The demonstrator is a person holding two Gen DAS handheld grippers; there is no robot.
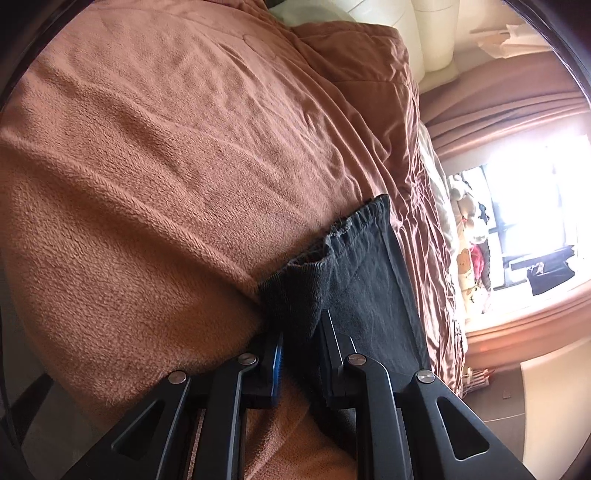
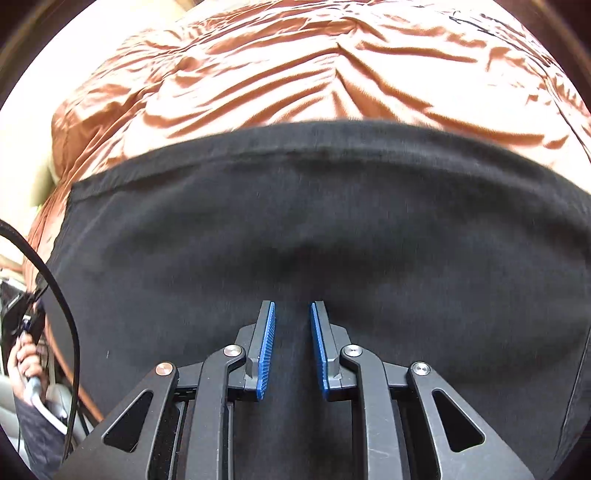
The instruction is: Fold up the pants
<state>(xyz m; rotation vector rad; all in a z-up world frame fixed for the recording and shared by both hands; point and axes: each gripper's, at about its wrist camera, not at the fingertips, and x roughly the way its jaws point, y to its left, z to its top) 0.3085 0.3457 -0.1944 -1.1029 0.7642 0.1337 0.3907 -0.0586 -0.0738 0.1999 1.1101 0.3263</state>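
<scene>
The left hand-held gripper (image 1: 300, 334) pinches a bunched fold of the black cotton pants (image 1: 364, 291) between its 2 black fingers, the blue ribbed pad (image 1: 277, 363) of the left one pressed against the cloth. Beyond the fingertips the gathered elastic waistband (image 1: 360, 218) of the pants stands up, and the flat black panel slopes down to the right of the grip. The pants lie on a brown fleece blanket (image 1: 155, 177) that covers the bed; a darker brown quilted cover (image 1: 365, 85) lies further back, with white pillows (image 1: 417, 33) at the top edge. A bright window (image 1: 535, 192) with a brown curtain (image 1: 498, 99) fills the right side.

The right hand-held gripper (image 2: 292, 314) hangs over a wide, smooth stretch of the same pants (image 2: 295, 221). Its 2 blue ribbed pads (image 2: 266, 350) stand a narrow gap apart, with black cloth showing between them; whether they nip a fold of it cannot be told. Past the straight far edge of the pants lies a crumpled, shiny orange-brown satin sheet (image 2: 295, 70). At the left edge a black cable (image 2: 62, 295) loops down beside a person's hand (image 2: 26, 360).
</scene>
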